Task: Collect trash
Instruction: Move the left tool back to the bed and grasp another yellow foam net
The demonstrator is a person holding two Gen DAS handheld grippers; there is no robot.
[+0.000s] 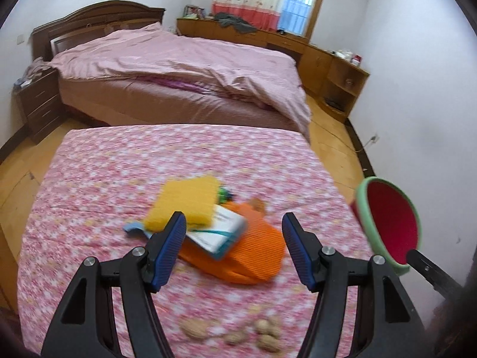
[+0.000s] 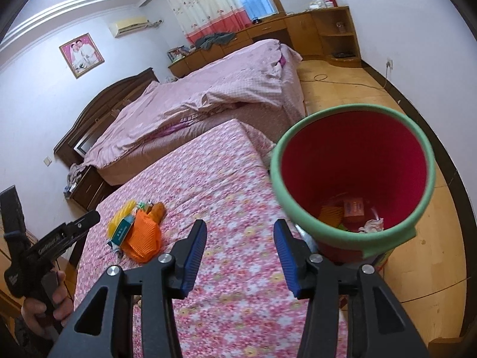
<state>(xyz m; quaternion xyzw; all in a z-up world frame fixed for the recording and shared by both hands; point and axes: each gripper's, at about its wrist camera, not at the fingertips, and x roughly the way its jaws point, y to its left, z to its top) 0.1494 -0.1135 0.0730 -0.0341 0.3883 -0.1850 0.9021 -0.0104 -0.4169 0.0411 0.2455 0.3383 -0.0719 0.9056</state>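
Hovering with the left tool (image 1: 234, 223) spread wide and holding nothing, low over a small heap of trash at the centre of the left wrist picture, on the flower-patterned desk (image 1: 104, 179). Seeing in that heap a yellow corrugated sheet (image 1: 186, 201) on top, a white and teal carton (image 1: 220, 234) under its lower right edge, and an orange corrugated sheet (image 1: 259, 253) at the bottom, with a blue scrap (image 1: 134, 228) poking out at the left. Blurred by motion, so no reading of finer detail. Noting also a few walnut shells (image 1: 262, 328) at the lower edge of the picture, between the tool's arms.

Judging all of it light and dry. Probably stiff enough in the corrugated sheets to be pinched at an edge, yet easily bent and likely to slide off one another. Best taken by the carton's free lower right corner or by the raised yellow edge, with the pads closing across the thickness. Probably hard and rolling in the shells, so better picked one at a time.

Holding the right tool (image 2: 240, 229) wide too, with nothing between its pads, at the lower centre of the right wrist picture. Keeping the red bin (image 2: 280, 185) with the green rim just beside its right-hand finger, mouth up, some trash already at the bottom; cannot tell whether the bin rests on that tool.
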